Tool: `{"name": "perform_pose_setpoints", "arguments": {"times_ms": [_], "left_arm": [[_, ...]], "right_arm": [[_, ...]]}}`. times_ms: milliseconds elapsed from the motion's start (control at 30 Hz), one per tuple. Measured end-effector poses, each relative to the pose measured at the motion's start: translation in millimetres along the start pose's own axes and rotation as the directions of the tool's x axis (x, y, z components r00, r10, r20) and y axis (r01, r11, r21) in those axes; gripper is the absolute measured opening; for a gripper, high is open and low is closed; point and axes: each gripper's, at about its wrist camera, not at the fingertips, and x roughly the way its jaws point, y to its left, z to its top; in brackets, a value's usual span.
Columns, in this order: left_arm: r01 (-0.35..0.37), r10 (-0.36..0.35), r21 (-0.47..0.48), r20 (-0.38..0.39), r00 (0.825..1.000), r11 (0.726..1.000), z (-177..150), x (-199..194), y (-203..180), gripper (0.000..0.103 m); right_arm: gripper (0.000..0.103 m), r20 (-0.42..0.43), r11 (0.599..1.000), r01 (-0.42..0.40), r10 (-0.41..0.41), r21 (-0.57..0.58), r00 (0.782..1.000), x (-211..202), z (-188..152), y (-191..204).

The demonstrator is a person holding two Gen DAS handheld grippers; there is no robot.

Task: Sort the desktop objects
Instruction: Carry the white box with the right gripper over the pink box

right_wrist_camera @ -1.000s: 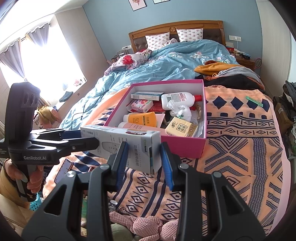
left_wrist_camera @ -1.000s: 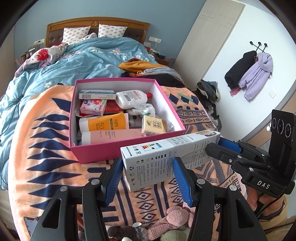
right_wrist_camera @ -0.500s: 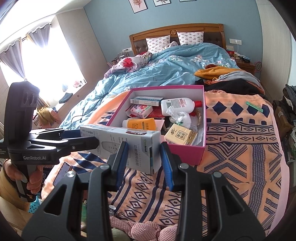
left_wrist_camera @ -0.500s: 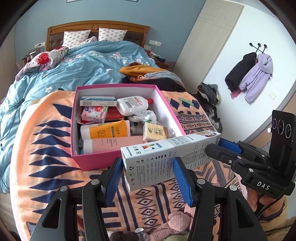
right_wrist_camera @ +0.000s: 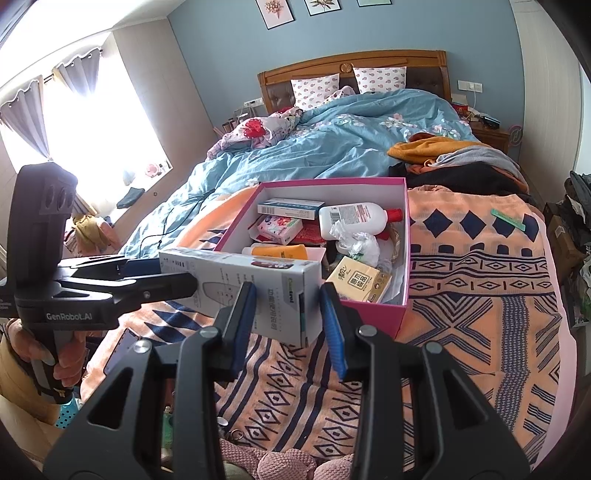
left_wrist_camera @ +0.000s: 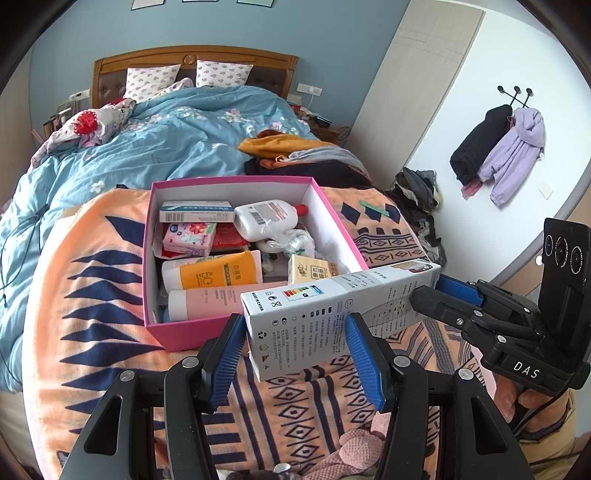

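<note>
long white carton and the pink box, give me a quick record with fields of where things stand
held item: long white carton, in the air in front of the pink box
left claw: shut on one end of the carton
right claw: shut on the other end
box contents: orange tube, pink tube, white bottle, small cartons and packets
box rests on: orange patterned blanket

Bedroom, blue-grey walls. Bed with wooden headboard, two patterned pillows, rumpled blue duvet. Bright window with grey curtains (view washed out). Wall hooks with coats; three framed prints.
</note>
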Motion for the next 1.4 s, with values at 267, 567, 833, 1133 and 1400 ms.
{"name": "perform_pose_setpoints", "arguments": {"times_ms": [267,567,833,1133,1400], "left_arm": [[-0.006,0.006,0.005,0.009,1.000,1.000,4.2,1.3,-1.1,0.057],[-0.013,0.013,0.011,0.011,1.000,1.000,8.7,4.3,-1.2,0.057],[-0.014,0.014,0.009,0.012,1.000,1.000,11.7,6.9,-0.4,0.057],[-0.017,0.017,0.011,0.018,1.000,1.000,17.3,10.3,0.5,0.057],[-0.020,0.019,0.014,0.023,1.000,1.000,23.2,13.1,1.8,0.057]], "right_arm": [[0.039,0.006,1.000,0.003,-0.003,0.000,1.000,1.4,3.4,-2.3],[0.039,0.009,1.000,0.004,-0.004,0.003,1.000,4.4,6.6,-5.4],[0.039,0.008,1.000,0.003,-0.003,0.008,1.000,7.1,8.9,-7.7],[0.039,0.010,1.000,0.004,-0.005,0.011,1.000,10.7,12.4,-10.4],[0.039,0.011,1.000,0.005,-0.006,0.012,1.000,13.5,16.5,-13.3]]}}
